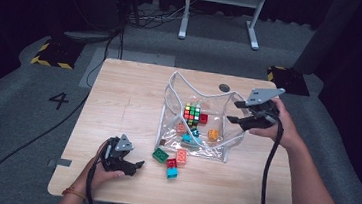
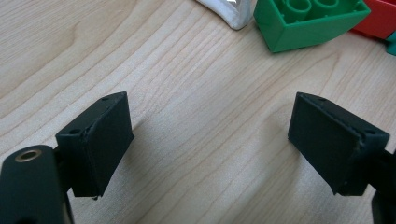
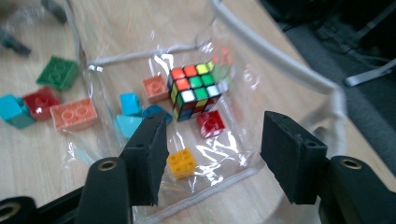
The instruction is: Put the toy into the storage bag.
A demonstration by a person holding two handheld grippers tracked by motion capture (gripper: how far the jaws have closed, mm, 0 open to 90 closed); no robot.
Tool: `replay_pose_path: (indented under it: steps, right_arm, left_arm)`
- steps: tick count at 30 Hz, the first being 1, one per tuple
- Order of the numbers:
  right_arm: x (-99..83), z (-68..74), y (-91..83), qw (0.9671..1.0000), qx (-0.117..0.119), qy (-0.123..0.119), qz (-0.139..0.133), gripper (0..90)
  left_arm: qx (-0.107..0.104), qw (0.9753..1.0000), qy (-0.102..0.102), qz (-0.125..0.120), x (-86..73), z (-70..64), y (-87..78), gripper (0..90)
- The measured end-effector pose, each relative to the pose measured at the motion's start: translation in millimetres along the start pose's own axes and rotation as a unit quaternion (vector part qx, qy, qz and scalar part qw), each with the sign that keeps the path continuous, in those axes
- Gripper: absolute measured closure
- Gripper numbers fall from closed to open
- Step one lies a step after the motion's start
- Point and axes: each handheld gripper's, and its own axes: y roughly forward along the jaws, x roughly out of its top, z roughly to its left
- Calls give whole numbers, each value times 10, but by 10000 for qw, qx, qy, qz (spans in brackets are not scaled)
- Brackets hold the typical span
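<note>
A clear plastic bag (image 1: 175, 89) with white trim lies open mid-table. Inside it are a Rubik's cube (image 1: 192, 112) (image 3: 194, 88), a red brick (image 3: 210, 123), a yellow brick (image 3: 182, 162), a small orange brick (image 3: 155, 87) and blue bricks (image 3: 130, 103). In front of the bag's mouth lie a green brick (image 1: 160, 154) (image 2: 308, 21), an orange brick (image 1: 182, 156), a red brick (image 1: 171, 163) and a teal brick (image 1: 172, 172). My left gripper (image 1: 137, 166) (image 2: 210, 126) rests open on the wood, just short of the green brick. My right gripper (image 1: 235, 111) (image 3: 217, 140) hangs open over the bag's right side, nothing between its jaws.
The wooden table (image 1: 119, 101) has bare room to the left and along the front edge. A corner of the bag's white trim (image 2: 231, 11) lies just beyond the left gripper. Grey floor with cables and a white frame (image 1: 217, 15) lie beyond the table.
</note>
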Motion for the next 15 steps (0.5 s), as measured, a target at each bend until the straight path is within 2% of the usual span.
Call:
replay_pose_path:
  steps: [2,5,7,15]
  right_arm:
    - [-41,2,-112,9995,-139,148,-260,379]
    - [-106,14,-244,9981,-381,242,-427,347]
    - [-156,31,-314,9969,-518,306,-501,324]
    - [-408,68,-514,9926,-803,459,-782,306]
  left_arm:
    - [0,10000,1,1,0,0,0,139]
    - [1,10000,1,1,0,0,0,138]
    - [1,10000,0,1,0,0,0,139]
    - [1,10000,1,1,0,0,0,139]
